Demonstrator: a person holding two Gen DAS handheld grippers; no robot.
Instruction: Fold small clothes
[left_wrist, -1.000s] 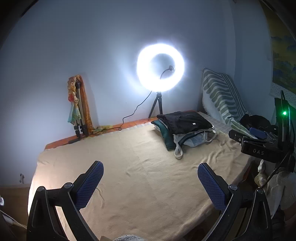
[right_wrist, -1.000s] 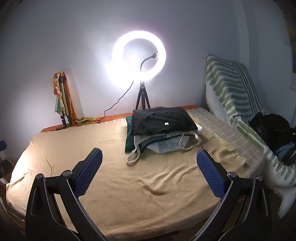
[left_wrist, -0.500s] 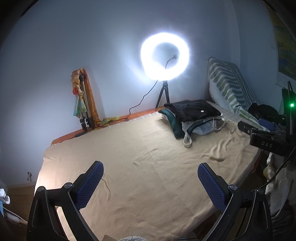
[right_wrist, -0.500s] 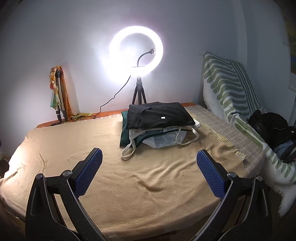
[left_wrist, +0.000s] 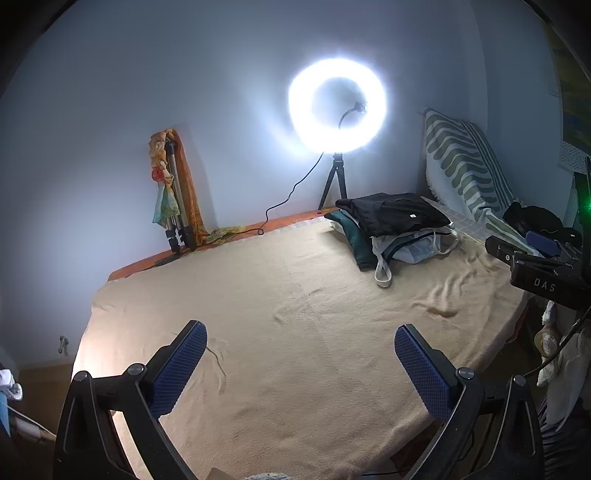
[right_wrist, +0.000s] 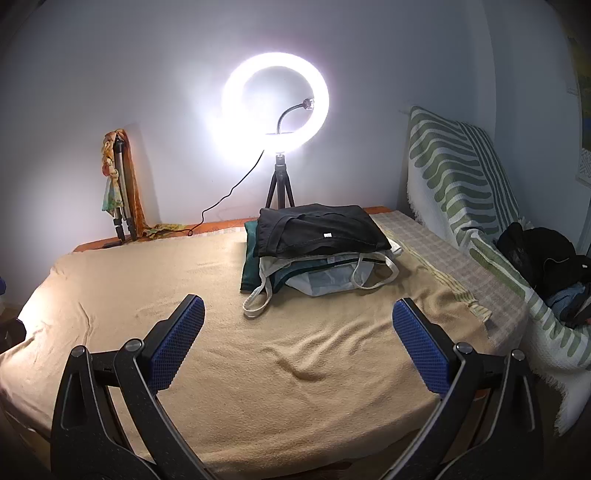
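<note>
left gripper (left_wrist: 300, 345) wide open, empty | right gripper (right_wrist: 298, 319) wide open, empty | step: reach stack of folded clothes (right_wrist: 317, 247) frame centre on tan blanket (right_wrist: 184, 280) | tip: pinch only top black garment (right_wrist: 321, 229) edge, avoid cream straps (right_wrist: 258, 299)

- We see a stack of folded clothes (right_wrist: 317, 254) lying flat at the bed's far side.
- A black garment (right_wrist: 321, 230) tops it, dark green at the bottom.

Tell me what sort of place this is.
Probably a bedroom set up for filming: a bed under a tan blanket holds a stack of clothes, a lit ring light stands on a tripod by the wall, and a striped throw hangs at one end.
</note>
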